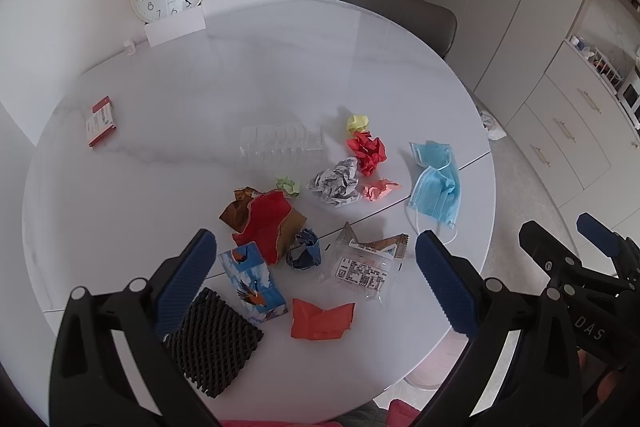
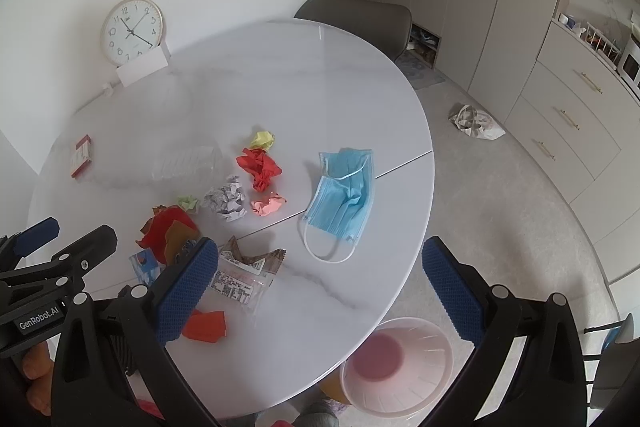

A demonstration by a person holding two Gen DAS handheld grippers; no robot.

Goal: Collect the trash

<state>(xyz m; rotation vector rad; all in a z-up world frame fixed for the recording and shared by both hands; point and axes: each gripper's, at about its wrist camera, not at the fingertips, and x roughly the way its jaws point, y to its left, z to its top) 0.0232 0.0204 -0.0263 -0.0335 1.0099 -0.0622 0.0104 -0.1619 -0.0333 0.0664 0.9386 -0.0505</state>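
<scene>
I see both grippers held above the near edge of the round white marble-look table [image 1: 160, 99], neither touching anything. My left gripper [image 1: 316, 279] has its blue-padded jaws spread wide, empty, over the black foam mesh sleeve [image 1: 212, 343], the blue bird-print carton [image 1: 252, 283] and the flat orange paper [image 1: 322, 319]. My right gripper [image 2: 320, 287] is likewise spread wide and empty, off the table's right edge, above the pink plastic wastebasket [image 2: 396, 367] standing on the floor just beside the table. The trash lies scattered mid-table: a clear labelled plastic wrapper [image 2: 236, 281], a torn red-and-brown packet [image 1: 268, 223], a crumpled printed grey paper ball [image 2: 226, 203], a crumpled red paper [image 2: 260, 167], a yellow paper ball [image 2: 263, 140], a small pink paper wad [image 2: 268, 205] and a light blue surgical mask [image 2: 344, 195] nearest the right edge.
</scene>
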